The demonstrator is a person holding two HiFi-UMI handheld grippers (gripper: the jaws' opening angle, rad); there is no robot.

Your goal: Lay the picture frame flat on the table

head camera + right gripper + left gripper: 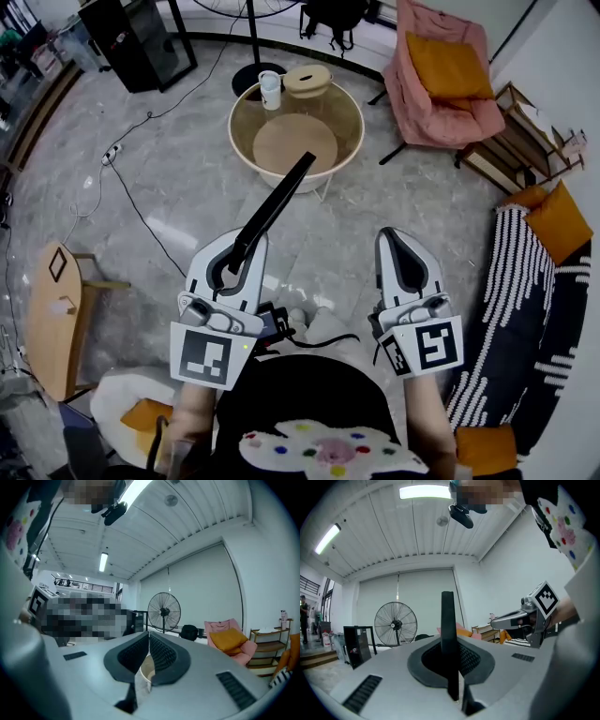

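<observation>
The picture frame (pixel 277 202) is black and seen edge-on, slanting up and away from my left gripper (pixel 246 246), which is shut on its lower end. In the left gripper view the frame (pixel 448 630) stands as a dark upright bar pinched between the jaws. It hangs in the air in front of the round glass-topped table (pixel 246 150), short of its near rim. My right gripper (pixel 392 236) is held level beside the left one, shut with nothing in it; in its own view the closed jaws (pixel 147 641) point toward the table. The right gripper (pixel 525 618) also shows in the left gripper view.
On the table's far edge stand a white cup (pixel 270 90) and a round wooden lid (pixel 307 79). A pink armchair with an orange cushion (pixel 445 70) is at back right, a striped sofa (pixel 525 309) at right, a wooden stool (pixel 52 314) at left, a floor cable (pixel 141 211).
</observation>
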